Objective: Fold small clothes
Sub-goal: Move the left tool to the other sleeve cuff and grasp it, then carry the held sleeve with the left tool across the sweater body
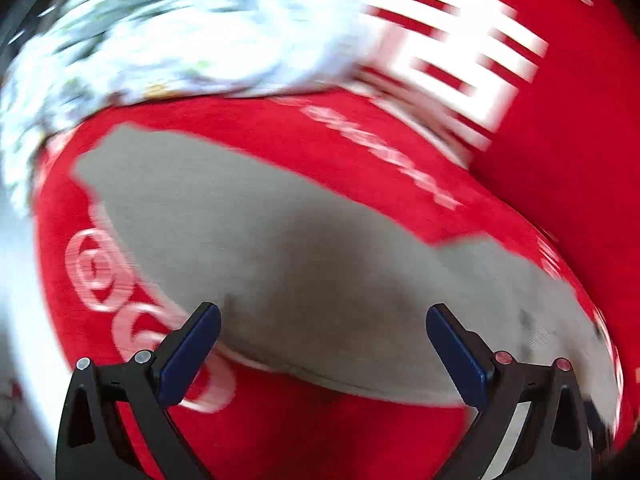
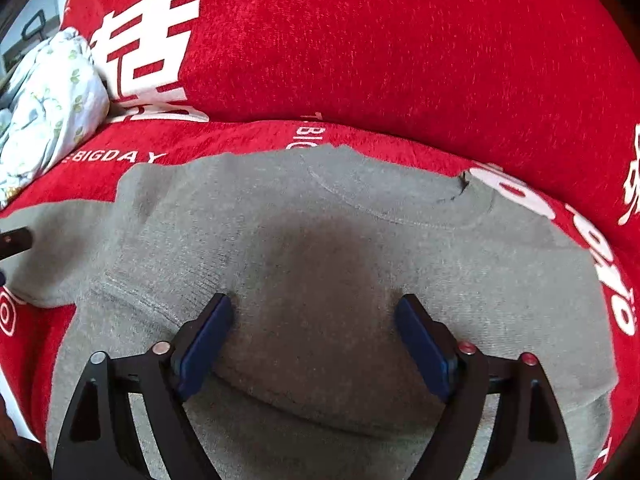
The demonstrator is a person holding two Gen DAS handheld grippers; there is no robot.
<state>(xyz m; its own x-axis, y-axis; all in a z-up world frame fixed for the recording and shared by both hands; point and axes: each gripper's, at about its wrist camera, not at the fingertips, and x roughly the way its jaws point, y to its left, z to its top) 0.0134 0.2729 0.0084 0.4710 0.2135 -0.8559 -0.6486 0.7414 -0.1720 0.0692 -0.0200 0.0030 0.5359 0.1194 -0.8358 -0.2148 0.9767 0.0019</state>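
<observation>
A small grey knit top [image 2: 304, 240] lies flat on a red cushion cover [image 2: 400, 60], its neckline at the far side. My right gripper [image 2: 314, 312] is open, fingertips resting on the top's middle, with cloth between the pads. In the blurred left wrist view the same grey top [image 1: 280, 248] lies below my left gripper [image 1: 324, 320], which is open over its near edge and holds nothing. Part of the left gripper [image 2: 16, 240] shows at the left edge of the right wrist view, by the sleeve.
A crumpled white garment with a green leaf print [image 2: 48, 108] lies at the far left on the red cover; it also shows in the left wrist view [image 1: 160, 40]. The red backrest with large white characters [image 2: 148, 48] rises behind.
</observation>
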